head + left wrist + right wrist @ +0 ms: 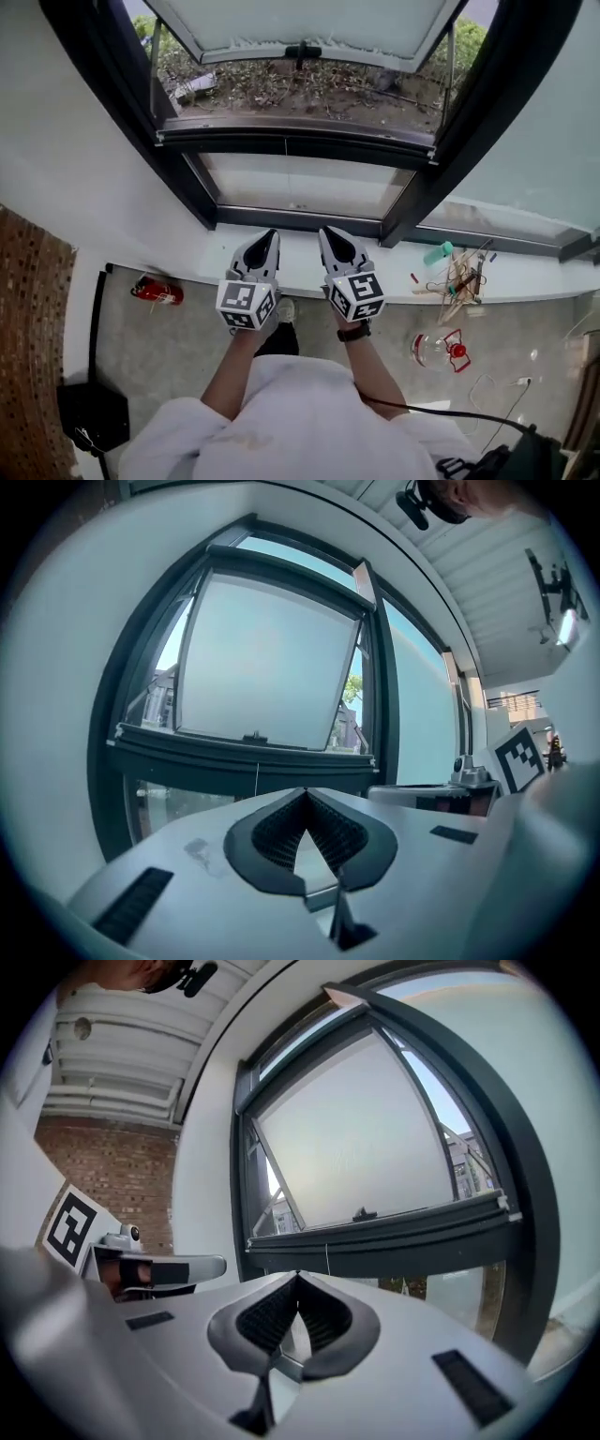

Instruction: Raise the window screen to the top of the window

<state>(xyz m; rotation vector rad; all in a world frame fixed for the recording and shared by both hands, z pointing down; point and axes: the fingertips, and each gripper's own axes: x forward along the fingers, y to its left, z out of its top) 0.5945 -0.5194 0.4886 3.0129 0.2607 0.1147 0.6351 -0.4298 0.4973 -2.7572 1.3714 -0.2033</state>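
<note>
Logged the approach step, ahead of any contact. Found the left gripper (268,238) and the right gripper (329,236) side by side at centre of the head view, over the white sill (398,262), both aimed at the window and well apart from it. Read both pairs of jaws as clenched tip to tip, grasping nothing. Placed the window screen low in the opening: took the dark rail (291,141) across the upper middle of the head view, above the fixed lower pane (300,183) and below the open sash (300,23), for its pull bar. Could not resolve any mesh above that rail, so held this identification as probable only. Noted the rail's long axis running level from left to right across the frame, spanning the opening, broad face turned toward the grippers. Spotted a thin cord (257,778) hanging from the rail at centre of the left gripper view. Judged the next move to call for closing the gap, parting the jaws or hooking under the rail, then lifting evenly at both ends to avoid skewing it in its tracks.
</note>
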